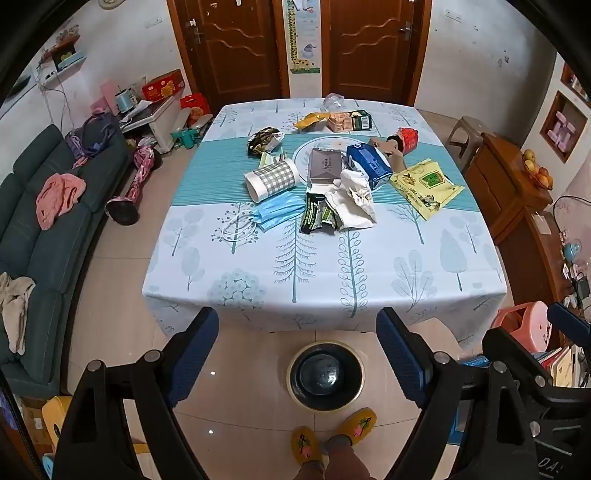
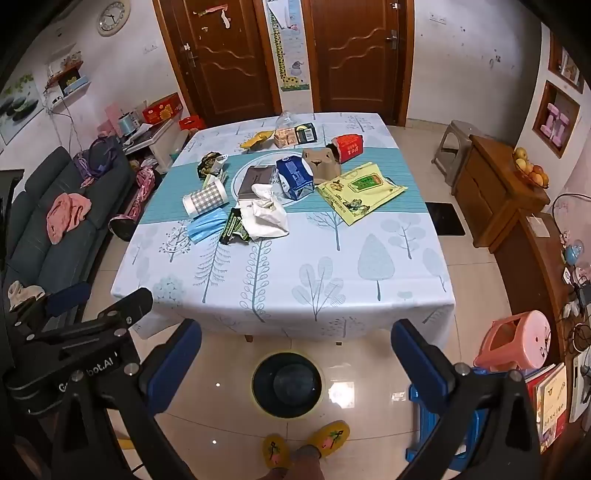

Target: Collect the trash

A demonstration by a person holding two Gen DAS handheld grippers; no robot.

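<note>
- The trash lies in a messy pile in the middle of the table (image 1: 369, 266), on the far side of it from the black bin (image 1: 325, 374), which stands on the floor just by the table's near edge.
- The left gripper (image 1: 297, 354) is wide open and holds nothing. The right gripper (image 2: 295, 363) is wide open too, and empty. Both hang above the bin, well apart from the pile.
- The crumpled white paper (image 1: 352, 201) and the blue face mask (image 1: 275, 212) sit on the side of the pile nearest the bin. They look very light and soft. I think a pinch on a bunched-up part works best.
- The checked paper cup (image 1: 271, 181) lies on its side. It may squash, so hold it gently around its body.
- The yellow packet (image 1: 426, 186) is flat and maybe slippery. Its edge is the place to grab.
- The right wrist view shows a wall clock (image 2: 113, 16) and a dark mat (image 2: 445, 218) on the floor beside the table. The left wrist view shows neither.
</note>
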